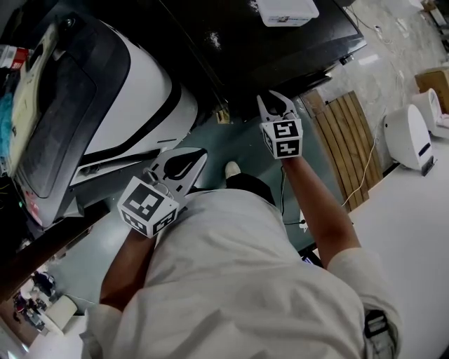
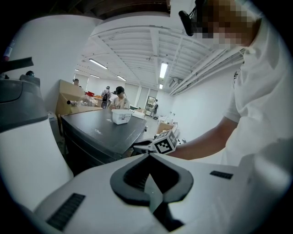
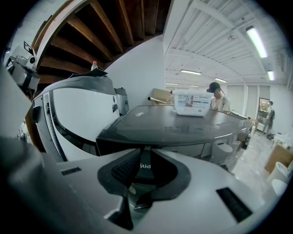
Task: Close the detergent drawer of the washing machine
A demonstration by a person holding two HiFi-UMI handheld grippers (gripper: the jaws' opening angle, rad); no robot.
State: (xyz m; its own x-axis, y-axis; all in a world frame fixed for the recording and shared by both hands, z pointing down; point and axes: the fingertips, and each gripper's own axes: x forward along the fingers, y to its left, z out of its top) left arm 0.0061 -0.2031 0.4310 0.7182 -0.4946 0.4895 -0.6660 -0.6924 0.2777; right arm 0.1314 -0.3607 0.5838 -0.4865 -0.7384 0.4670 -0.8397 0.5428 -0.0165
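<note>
The dark grey, flat-topped washing machine (image 3: 183, 123) stands upright; whether its detergent drawer is shut is unclear.

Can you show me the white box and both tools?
white box (image 3: 192, 103), right gripper view, middle of its front side.
right tool (image 1: 275, 97), head view, between its closed tips.
left tool (image 1: 202, 153), head view, between its closed tips.

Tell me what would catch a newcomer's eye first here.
The dark-topped machine fills the upper middle of the head view, with a white tub on its top. The right gripper, jaws together on nothing, points at its front edge. The left gripper, also shut and empty, hangs beside the white machine with a dark lid at the left.
</note>
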